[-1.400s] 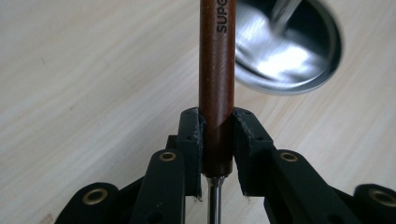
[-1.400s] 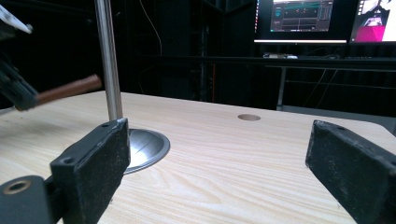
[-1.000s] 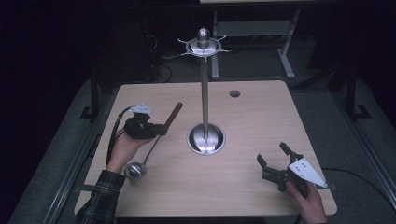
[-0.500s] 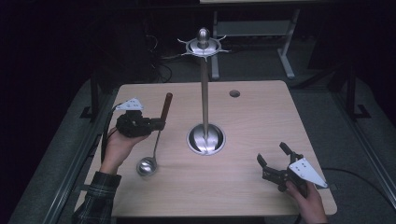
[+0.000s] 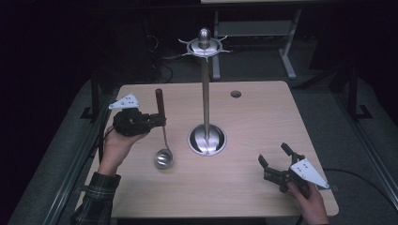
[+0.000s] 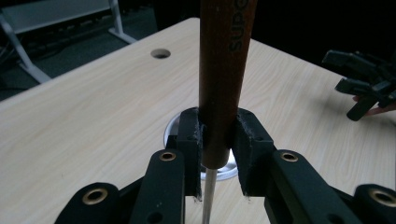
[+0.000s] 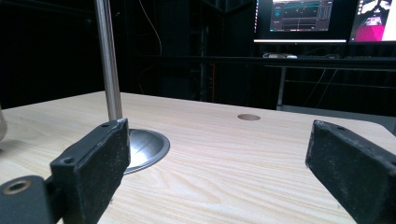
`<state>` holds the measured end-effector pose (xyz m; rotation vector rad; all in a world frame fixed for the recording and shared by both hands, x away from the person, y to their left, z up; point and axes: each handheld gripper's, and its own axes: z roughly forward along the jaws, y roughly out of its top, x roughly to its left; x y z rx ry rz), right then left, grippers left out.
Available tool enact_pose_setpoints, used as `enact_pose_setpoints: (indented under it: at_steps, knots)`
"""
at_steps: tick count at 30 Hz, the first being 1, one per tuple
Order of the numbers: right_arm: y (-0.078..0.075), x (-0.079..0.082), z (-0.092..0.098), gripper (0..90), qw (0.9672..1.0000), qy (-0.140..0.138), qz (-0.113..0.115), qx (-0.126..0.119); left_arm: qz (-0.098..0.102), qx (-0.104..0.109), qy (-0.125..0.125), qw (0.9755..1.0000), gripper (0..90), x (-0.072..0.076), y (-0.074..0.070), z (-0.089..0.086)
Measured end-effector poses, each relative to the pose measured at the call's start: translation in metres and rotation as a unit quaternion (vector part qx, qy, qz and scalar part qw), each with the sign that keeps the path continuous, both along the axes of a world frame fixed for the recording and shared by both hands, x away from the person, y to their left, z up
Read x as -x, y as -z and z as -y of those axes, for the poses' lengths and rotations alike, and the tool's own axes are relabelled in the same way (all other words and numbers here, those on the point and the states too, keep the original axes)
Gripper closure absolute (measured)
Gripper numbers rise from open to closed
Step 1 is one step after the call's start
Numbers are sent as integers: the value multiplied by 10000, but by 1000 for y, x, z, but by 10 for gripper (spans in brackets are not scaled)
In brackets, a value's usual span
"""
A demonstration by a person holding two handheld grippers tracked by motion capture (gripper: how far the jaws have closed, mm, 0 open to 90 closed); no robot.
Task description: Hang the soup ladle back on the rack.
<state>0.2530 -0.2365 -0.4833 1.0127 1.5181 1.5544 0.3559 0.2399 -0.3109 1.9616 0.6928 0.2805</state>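
Note:
A steel ladle (image 5: 163, 140) with a brown wooden handle (image 6: 224, 70) hangs nearly upright over the table's left side, its bowl (image 5: 163, 159) low near the wood. My left gripper (image 5: 157, 120) is shut on the handle's lower end (image 6: 217, 140). A tall steel rack (image 5: 205, 89) with hooks at its top (image 5: 204, 45) stands on a round base (image 5: 207, 139) at mid table. My right gripper (image 5: 277, 161) sits open near the front right corner, its jaws wide apart (image 7: 219, 158) facing the rack's pole (image 7: 107, 60).
The light wooden table (image 5: 253, 117) has a round cable hole (image 5: 235, 93) at the back right. Dark floor, table legs and cables lie beyond the far edge. Monitors (image 7: 322, 18) glow in the right gripper view's background.
The left gripper has lifted and turned the ladle from a slant to nearly upright and carried it rightward toward the rack. The right gripper has stayed put.

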Motion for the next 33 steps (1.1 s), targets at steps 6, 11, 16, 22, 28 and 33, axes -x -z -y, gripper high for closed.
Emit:
enact_pose_setpoints:
  at_steps: [6,11,16,22,28,33]
  knots:
    - [0,0,0,60,10000,-2,-2,-4,168,156,74,9997,737,0,-15,2]
    - [0,0,0,60,10000,1,6,7,290,255,141,9992,736,-1,-30,7]
    - [0,0,0,60,10000,1,1,2,441,296,206,9984,736,-1,-49,10]
    - [0,0,0,60,10000,3,2,3,572,339,277,9974,736,-4,-69,14]
    - [0,0,0,60,10000,4,6,5,629,363,374,9967,736,-8,-82,20]
    - [0,0,0,60,10000,2,0,-2,683,333,478,9960,736,-11,-91,27]
